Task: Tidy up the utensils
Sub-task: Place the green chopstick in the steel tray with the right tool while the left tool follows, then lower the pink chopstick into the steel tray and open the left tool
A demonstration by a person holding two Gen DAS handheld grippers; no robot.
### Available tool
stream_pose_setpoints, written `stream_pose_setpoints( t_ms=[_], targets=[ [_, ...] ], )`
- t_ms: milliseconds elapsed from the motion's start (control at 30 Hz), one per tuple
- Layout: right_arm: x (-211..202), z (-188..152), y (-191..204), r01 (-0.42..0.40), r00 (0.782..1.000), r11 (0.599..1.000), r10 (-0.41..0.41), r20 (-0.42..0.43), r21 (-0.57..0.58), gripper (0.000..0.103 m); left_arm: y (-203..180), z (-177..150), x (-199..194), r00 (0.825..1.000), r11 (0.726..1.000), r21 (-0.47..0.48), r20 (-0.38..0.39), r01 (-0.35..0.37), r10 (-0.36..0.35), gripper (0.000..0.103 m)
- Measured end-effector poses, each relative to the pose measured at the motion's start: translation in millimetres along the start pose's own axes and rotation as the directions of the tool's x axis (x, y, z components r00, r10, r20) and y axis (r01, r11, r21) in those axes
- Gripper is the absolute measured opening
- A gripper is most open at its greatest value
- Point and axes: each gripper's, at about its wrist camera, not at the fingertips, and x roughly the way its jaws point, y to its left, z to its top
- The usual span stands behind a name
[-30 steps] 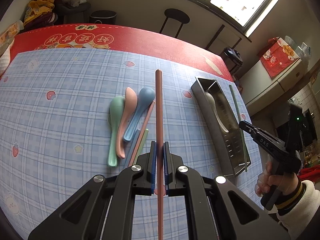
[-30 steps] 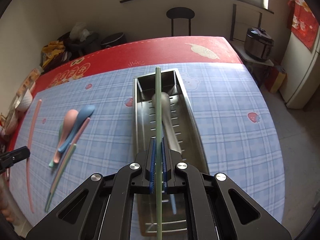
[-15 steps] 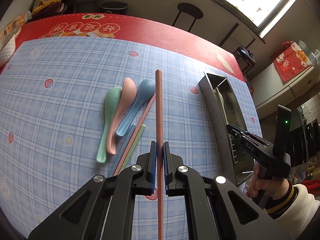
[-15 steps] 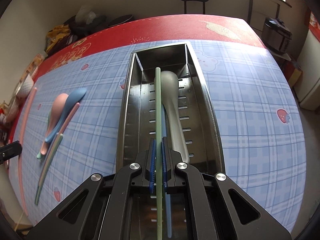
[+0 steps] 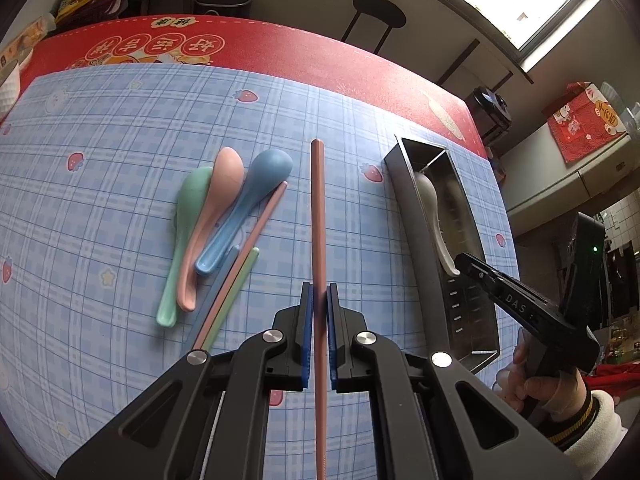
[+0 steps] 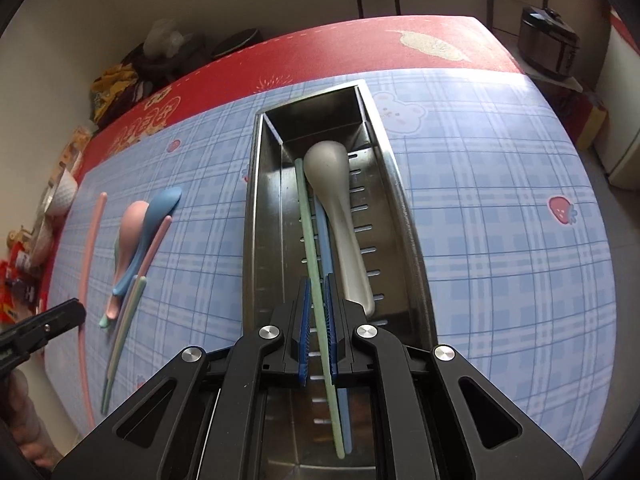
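Note:
My left gripper (image 5: 319, 294) is shut on a long pink chopstick (image 5: 317, 208), held above the checked cloth between the loose utensils and the metal tray (image 5: 416, 240). The green (image 5: 188, 216), pink (image 5: 226, 184) and blue (image 5: 260, 178) spoons lie on the cloth with several chopsticks (image 5: 236, 280). My right gripper (image 6: 319, 308) hangs low over the tray (image 6: 250, 240). A green chopstick (image 6: 308, 220) lies slanted and loose between its slightly parted jaws, beside a blue chopstick (image 6: 327, 248) and a white spoon (image 6: 340, 216) in the tray.
A white bowl (image 6: 64, 192) stands at the table's left edge. A stool (image 5: 376, 12) and a rice cooker (image 6: 548, 44) stand beyond the far side. A hand (image 5: 544, 388) holds the right gripper at the tray's near end.
My right gripper sank into the tray, and the green chopstick went from straight in the jaws to slanted and slipped forward. My left gripper drifted toward the tray with the pink chopstick.

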Motion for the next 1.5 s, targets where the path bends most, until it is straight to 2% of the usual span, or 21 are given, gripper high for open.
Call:
stream_pose_setpoints(
  t_ms=[267, 300, 367, 433, 500, 567, 700, 767, 900, 1067, 1200, 1367, 1500],
  targets=[
    [-38, -11, -25, -0.009, 0.998, 0.997, 0.004, 0.058, 0.08, 0.011, -57, 10, 18, 0.998, 0.995, 0.079, -0.023, 0.063, -0.061, 0.006],
    [-41, -11, -28, 0.003, 0.999, 0.997, -0.007, 0.051, 0.083, 0.013, -63, 12, 21, 0.997, 0.994, 0.078, -0.023, 0.079, -0.077, 0.006],
    [-48, -10, -33, 0.016, 0.998, 0.996, -0.02, 0.054, 0.082, 0.035, -73, 14, 29, 0.995, 0.992, 0.071, -0.027, 0.102, -0.101, 0.006],
    [-59, -7, -39, 0.043, 0.996, 0.997, -0.049, 0.081, 0.07, 0.047, -83, 15, 36, 0.994, 0.991, 0.077, -0.034, 0.108, -0.106, 0.006],
    [-68, -4, -46, 0.052, 0.994, 0.996, -0.059, 0.097, 0.077, 0.047, -90, 15, 40, 0.993, 0.991, 0.073, -0.032, 0.114, -0.112, 0.006],
    [-74, -2, -53, 0.058, 0.992, 0.994, -0.068, 0.109, 0.089, 0.054, -95, 15, 42, 0.993, 0.991, 0.058, -0.028, 0.12, -0.119, 0.006],
    [-80, -1, -67, 0.062, 0.988, 0.991, -0.077, 0.13, 0.116, 0.059, -110, 13, 50, 0.994, 0.992, 0.071, -0.032, 0.108, -0.106, 0.006],
    [-78, -2, -74, 0.044, 0.99, 0.989, -0.062, 0.126, 0.14, 0.06, -113, 13, 57, 0.994, 0.994, 0.054, -0.04, 0.099, -0.097, 0.006],
    [-73, -6, -83, 0.068, 0.99, 0.986, -0.086, 0.115, 0.155, 0.065, -120, 13, 75, 0.996, 0.997, 0.022, -0.059, 0.071, -0.07, 0.006],
    [-71, -9, -98, 0.052, 0.992, 0.979, -0.072, 0.1, 0.198, 0.067, -130, 21, 93, 0.998, 0.999, -0.032, -0.059, 0.037, -0.039, 0.006],
    [-77, -8, -105, 0.057, 0.99, 0.978, -0.081, 0.112, 0.199, 0.067, -133, 28, 98, 0.998, 0.996, -0.079, -0.051, 0.041, -0.046, 0.006],
    [-85, -8, -118, 0.045, 0.988, 0.973, -0.077, 0.135, 0.228, 0.067, -132, 33, 106, 0.999, 0.994, -0.109, -0.045, -0.015, 0.01, 0.006],
    [-85, -8, -124, 0.035, 0.988, 0.968, -0.07, 0.134, 0.248, 0.067, -137, 32, 110, 0.999, 0.996, -0.081, -0.042, -0.03, 0.027, 0.007]
  ],
)
